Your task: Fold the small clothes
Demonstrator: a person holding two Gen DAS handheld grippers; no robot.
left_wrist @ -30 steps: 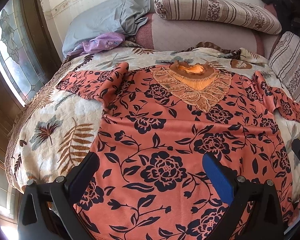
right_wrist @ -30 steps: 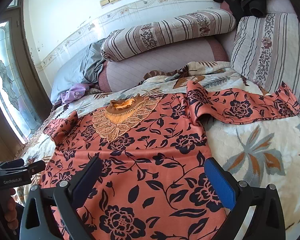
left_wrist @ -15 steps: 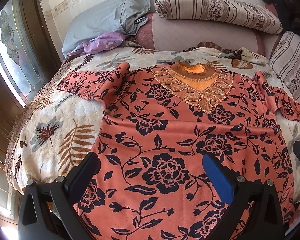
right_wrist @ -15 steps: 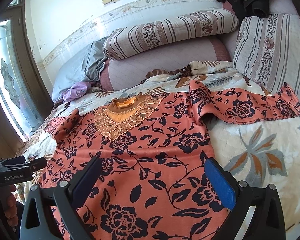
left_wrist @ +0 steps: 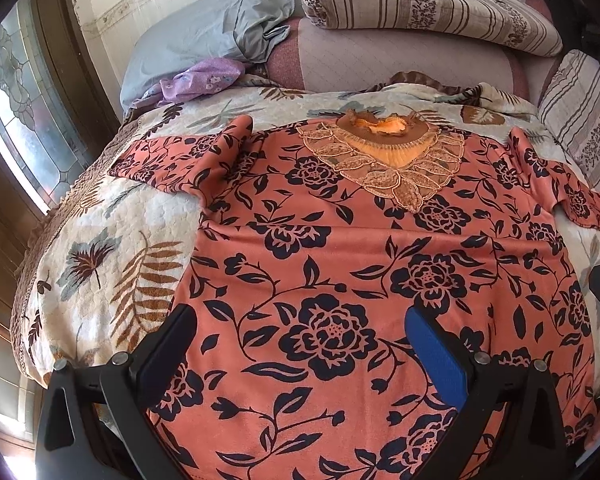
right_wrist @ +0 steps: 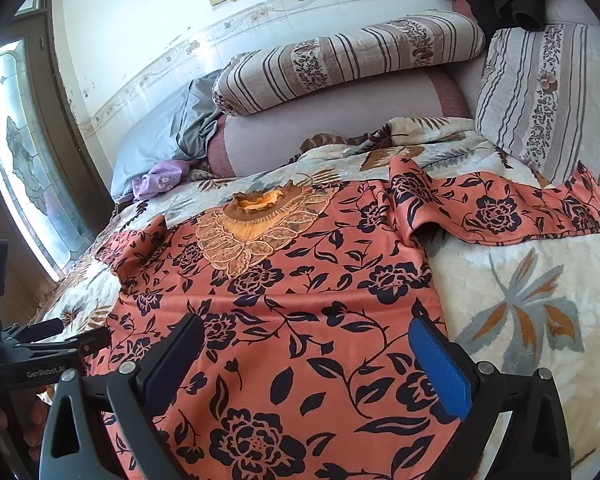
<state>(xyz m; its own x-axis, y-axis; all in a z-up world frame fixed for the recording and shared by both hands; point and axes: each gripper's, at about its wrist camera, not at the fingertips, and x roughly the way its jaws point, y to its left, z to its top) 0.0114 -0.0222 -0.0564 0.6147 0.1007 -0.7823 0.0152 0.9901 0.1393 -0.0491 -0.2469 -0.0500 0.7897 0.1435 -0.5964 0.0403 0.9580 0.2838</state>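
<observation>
An orange blouse (left_wrist: 340, 248) with black flowers lies spread face up on the bed, lace collar (left_wrist: 388, 156) toward the pillows and both sleeves out sideways. It also shows in the right wrist view (right_wrist: 300, 300). My left gripper (left_wrist: 300, 348) is open and empty, hovering over the blouse's lower left part. My right gripper (right_wrist: 304, 356) is open and empty over the lower right part. The left sleeve (left_wrist: 180, 160) is bunched; the right sleeve (right_wrist: 508, 212) lies stretched toward the striped cushion.
The bed has a leaf-print quilt (left_wrist: 100, 256). Striped bolsters (left_wrist: 420, 4), a grey pillow (left_wrist: 204, 40) and a purple cloth (left_wrist: 196, 84) lie at the head. A striped cushion (right_wrist: 552, 96) is at the right. A glass door (left_wrist: 20, 120) stands left of the bed.
Both grippers have drifted slightly; the right wrist view has shifted a little so the blouse sits lower and further right. The blouse has not moved. Both grippers stay open.
</observation>
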